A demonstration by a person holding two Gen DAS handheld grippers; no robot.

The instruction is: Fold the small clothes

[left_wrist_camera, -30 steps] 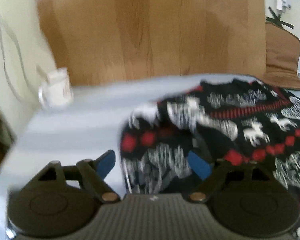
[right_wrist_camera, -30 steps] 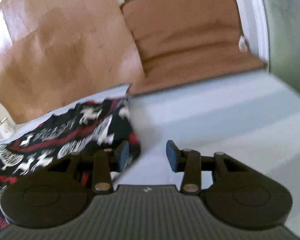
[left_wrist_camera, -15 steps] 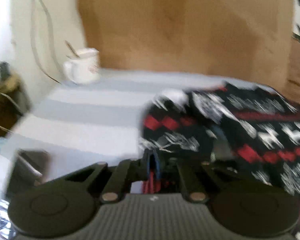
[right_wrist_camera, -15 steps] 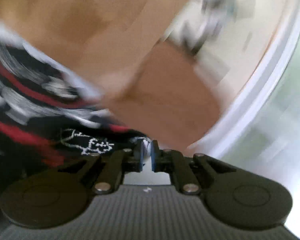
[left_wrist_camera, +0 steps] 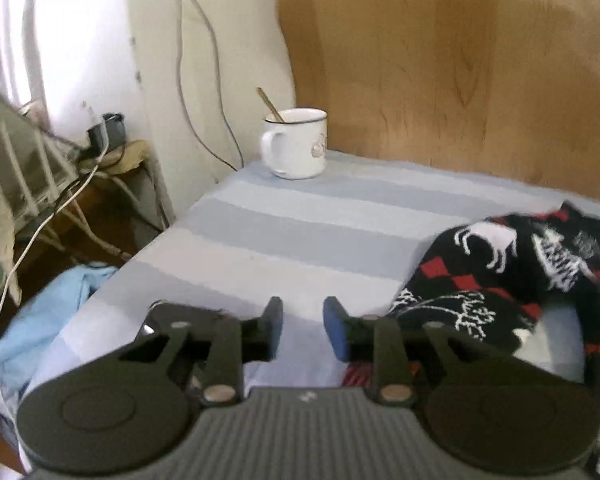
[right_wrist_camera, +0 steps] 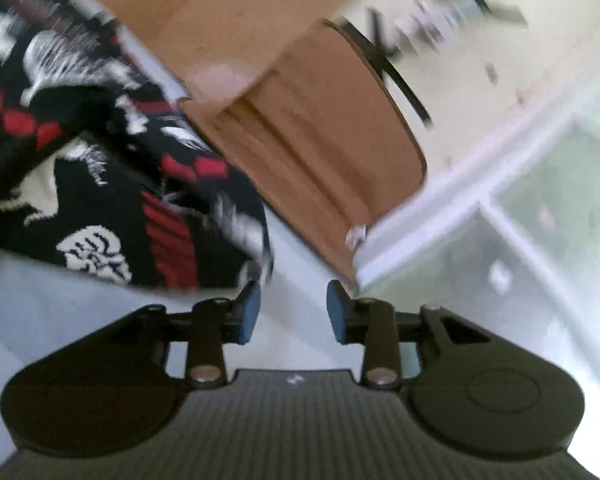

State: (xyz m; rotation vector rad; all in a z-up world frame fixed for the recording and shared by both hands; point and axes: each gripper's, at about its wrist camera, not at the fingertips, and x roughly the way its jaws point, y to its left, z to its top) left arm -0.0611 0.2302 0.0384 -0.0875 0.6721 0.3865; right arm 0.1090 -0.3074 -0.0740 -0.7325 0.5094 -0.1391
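Black-red knit sweater (left_wrist_camera: 512, 280) lies bunched on tabletop (left_wrist_camera: 300, 232), 3 o'clock of left gripper (left_wrist_camera: 302, 326). Both grippers, clamped half a second ago, now stand apart and empty; right gripper (right_wrist_camera: 293, 312) sits at its edge. Fold released; regrasp likely next.

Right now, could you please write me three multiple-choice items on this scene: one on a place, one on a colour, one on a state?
1. Where does the white enamel mug with a spoon stand?
A. at the far corner of the pale blue striped bedcover
B. on the sweater
C. on the floor

2. Which colours pattern the knitted reindeer sweater?
A. green and yellow
B. black, red and white
C. plain blue

3. How do the left tongs stand?
A. shut on the sweater
B. shut on the mug
C. open, holding nothing

Answers: 1 A, the mug sits by the wooden headboard; 2 B, white deer on black with red diamonds; 3 C, bedcover shows between the pads.
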